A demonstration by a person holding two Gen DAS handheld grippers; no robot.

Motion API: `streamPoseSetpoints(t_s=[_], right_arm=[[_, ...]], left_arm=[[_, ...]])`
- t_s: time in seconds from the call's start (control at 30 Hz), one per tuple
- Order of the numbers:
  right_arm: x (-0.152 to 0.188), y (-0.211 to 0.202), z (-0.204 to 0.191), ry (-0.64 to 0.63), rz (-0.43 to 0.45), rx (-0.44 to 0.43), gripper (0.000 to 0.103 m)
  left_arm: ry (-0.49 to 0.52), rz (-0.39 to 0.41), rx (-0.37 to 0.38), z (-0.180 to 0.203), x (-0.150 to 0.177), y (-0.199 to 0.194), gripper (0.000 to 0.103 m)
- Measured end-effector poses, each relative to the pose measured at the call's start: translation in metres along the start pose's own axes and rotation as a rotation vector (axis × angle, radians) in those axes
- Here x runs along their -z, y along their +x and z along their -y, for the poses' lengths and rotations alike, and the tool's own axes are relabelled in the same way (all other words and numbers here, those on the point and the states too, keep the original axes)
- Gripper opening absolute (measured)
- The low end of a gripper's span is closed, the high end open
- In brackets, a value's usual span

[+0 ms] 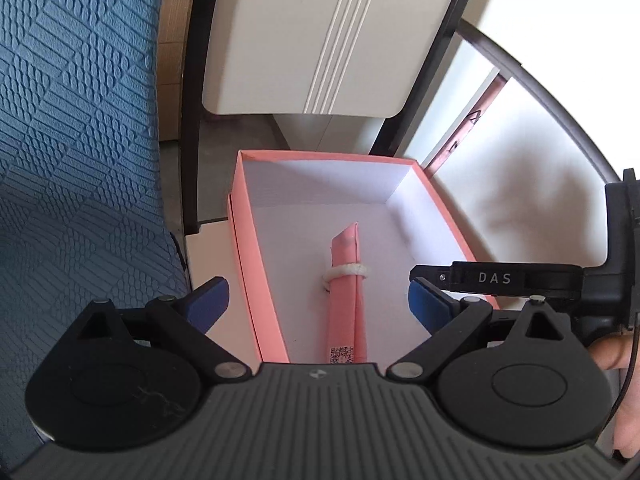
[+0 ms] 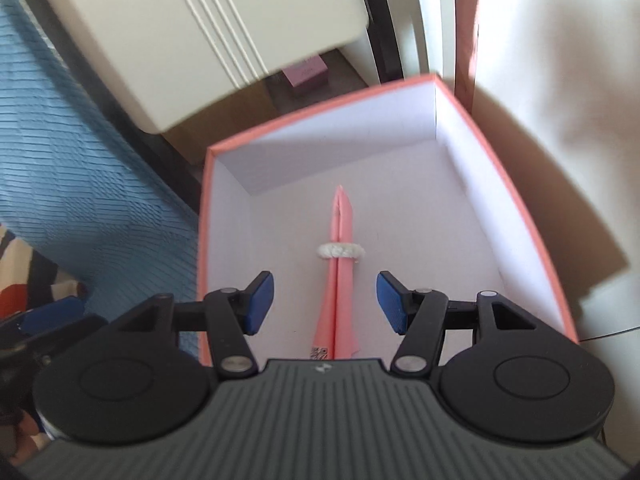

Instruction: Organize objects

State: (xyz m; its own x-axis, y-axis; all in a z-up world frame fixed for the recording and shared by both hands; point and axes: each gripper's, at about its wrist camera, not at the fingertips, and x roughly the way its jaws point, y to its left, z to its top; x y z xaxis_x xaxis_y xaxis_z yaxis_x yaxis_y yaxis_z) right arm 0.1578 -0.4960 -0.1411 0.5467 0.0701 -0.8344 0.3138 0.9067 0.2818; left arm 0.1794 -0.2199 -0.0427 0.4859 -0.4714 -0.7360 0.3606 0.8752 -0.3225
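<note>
Hovering with fingers spread and empty, the right gripper (image 2: 325, 303) and left gripper (image 1: 318, 300) both sit over the pink box (image 2: 516, 200), where the folded pink bag (image 2: 339, 280) with its white loop lies flat; dipping in could clip the thin wall and shove the box toward the chair (image 2: 160, 40) behind

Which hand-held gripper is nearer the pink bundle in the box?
Right. The right hand-held gripper sits open, straddling the pink bundle; the left hand-held gripper is open across the pink box's left wall.

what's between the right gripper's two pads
The folded pink paper roll, tied with a white ring, lies on the pink box floor between and below the open right gripper pads.
</note>
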Motion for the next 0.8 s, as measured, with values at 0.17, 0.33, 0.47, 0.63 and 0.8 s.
streamPoseSetpoints(t_s=[0.17,0.33,0.47,0.63,0.8], right_arm=[[0.014,-0.063,-0.015,-0.048,0.100,-0.022,0.059],[0.040,-0.121,-0.019,-0.100,0.219,-0.016,0.059],[0.069,-0.150,-0.018,-0.086,0.241,-0.052,0.059],[0.106,-0.160,-0.017,-0.109,0.273,-0.071,0.059],[0.131,-0.158,-0.014,-0.119,0.295,-0.043,0.059]], left_arm=[[0.008,0.055,0.017,0.007,0.010,-0.051,0.098],[0.010,0.113,0.033,0.004,0.025,-0.092,0.098],[0.026,0.137,0.044,0.003,0.043,-0.116,0.098],[0.031,0.166,0.062,0.003,0.066,-0.136,0.098],[0.042,0.184,0.065,0.008,0.089,-0.143,0.098]])
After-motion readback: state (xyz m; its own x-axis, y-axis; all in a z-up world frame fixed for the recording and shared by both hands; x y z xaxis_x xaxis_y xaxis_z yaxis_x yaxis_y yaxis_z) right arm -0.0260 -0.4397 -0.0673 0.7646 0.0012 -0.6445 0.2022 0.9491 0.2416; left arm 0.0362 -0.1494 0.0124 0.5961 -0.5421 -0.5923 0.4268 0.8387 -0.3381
